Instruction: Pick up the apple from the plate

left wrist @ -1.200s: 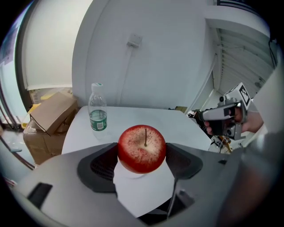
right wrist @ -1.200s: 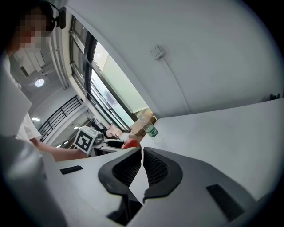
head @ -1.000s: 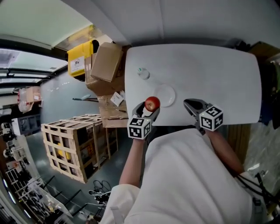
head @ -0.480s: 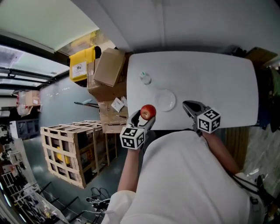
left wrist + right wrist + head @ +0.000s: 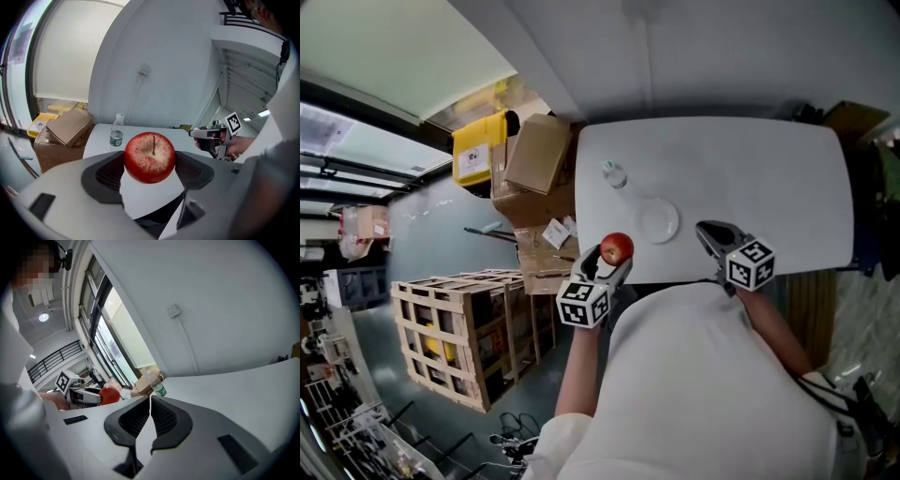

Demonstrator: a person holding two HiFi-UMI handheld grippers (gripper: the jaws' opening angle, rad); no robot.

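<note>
Apple [image 5: 150, 157], red with a thin brown stem on top, was held between the two jaws of the left gripper [image 5: 612, 254], which pressed on it from both sides. It hung in the air over the near left edge of the white table [image 5: 750, 178], apart from the small white plate [image 5: 659, 222], and the plate had nothing on it. The right gripper [image 5: 150, 405] had its jaws together, with nothing between them, and it was over the near edge of the table, to the right of the plate. A clear water bottle [image 5: 613, 172] with a green label stood upright on the table, beyond the plate and near the left edge. Beside the table, on the floor at the left, were brown cardboard boxes [image 5: 536, 155] and a yellow box [image 5: 478, 150], and nearer to the person stood a wooden crate [image 5: 459, 328]. The person wore a white sleeve on each arm
</note>
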